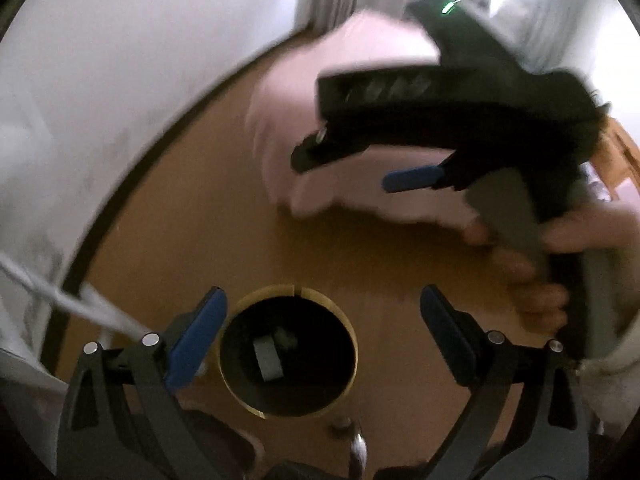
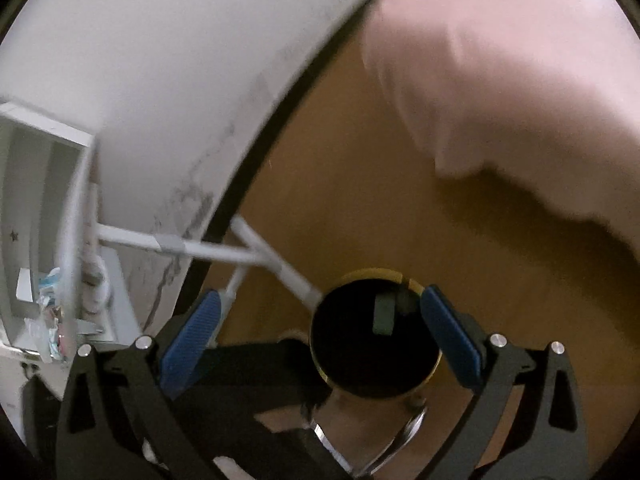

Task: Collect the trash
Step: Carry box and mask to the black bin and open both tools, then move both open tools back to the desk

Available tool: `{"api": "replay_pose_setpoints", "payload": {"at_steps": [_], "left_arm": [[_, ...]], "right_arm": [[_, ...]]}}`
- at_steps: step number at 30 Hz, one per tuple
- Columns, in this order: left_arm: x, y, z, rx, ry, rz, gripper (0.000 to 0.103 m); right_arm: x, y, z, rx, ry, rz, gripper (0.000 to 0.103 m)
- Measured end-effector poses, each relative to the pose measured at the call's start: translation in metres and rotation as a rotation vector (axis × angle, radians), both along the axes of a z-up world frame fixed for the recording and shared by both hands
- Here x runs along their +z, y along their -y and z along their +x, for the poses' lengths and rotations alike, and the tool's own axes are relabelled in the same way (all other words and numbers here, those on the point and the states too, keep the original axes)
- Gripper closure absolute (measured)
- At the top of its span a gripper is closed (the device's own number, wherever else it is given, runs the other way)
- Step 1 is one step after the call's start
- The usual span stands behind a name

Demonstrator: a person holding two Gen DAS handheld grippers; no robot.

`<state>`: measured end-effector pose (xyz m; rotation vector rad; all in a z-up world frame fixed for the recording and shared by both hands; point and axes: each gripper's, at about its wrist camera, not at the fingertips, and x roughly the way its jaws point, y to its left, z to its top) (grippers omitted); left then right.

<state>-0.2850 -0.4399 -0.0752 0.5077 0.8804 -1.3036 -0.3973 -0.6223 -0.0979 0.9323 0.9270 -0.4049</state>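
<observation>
A round black trash bin with a gold rim stands on the wooden floor, seen from above. A grey piece and a small crumpled bit lie inside it. My left gripper is open and empty, hovering over the bin. My right gripper shows in the left wrist view, blurred, above the floor to the right, open and empty. In the right wrist view my right gripper is open over the bin's rim, with the grey piece inside.
A pink fabric mass lies on the wooden floor beyond the bin. A white wall with a dark baseboard curves at left. White rods and a white shelf with clutter stand at left.
</observation>
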Motion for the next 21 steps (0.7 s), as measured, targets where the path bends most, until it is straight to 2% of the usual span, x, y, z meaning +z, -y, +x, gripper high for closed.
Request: {"api": "replay_pose_setpoints", "payload": {"at_steps": [4, 7, 9, 12, 15, 17, 21], "left_arm": [[0.080, -0.036, 0.002, 0.027, 0.068, -0.199, 0.009], [0.129, -0.073, 0.017, 0.110, 0.131, -0.322, 0.009], [0.159, -0.107, 0.031, 0.204, 0.196, -0.408, 0.008], [0.191, -0.162, 0.053, 0.389, 0.273, -0.494, 0.006], [0.203, -0.218, 0.078, 0.513, 0.253, -0.516, 0.006], [0.201, -0.250, 0.094, 0.600, 0.258, -0.497, 0.006], [0.192, -0.328, 0.122, 0.815, 0.326, -0.434, 0.006]], "right_arm": [[0.070, -0.017, -0.009, -0.022, 0.095, -0.157, 0.006], [0.113, -0.044, -0.011, -0.047, 0.202, -0.246, 0.006], [0.143, -0.071, -0.005, -0.044, 0.268, -0.347, 0.006], [0.172, -0.111, 0.011, 0.014, 0.308, -0.472, 0.006], [0.187, -0.149, 0.033, 0.110, 0.335, -0.510, 0.006], [0.195, -0.178, 0.052, 0.177, 0.365, -0.511, 0.006], [0.211, -0.236, 0.088, 0.309, 0.433, -0.526, 0.006]]}}
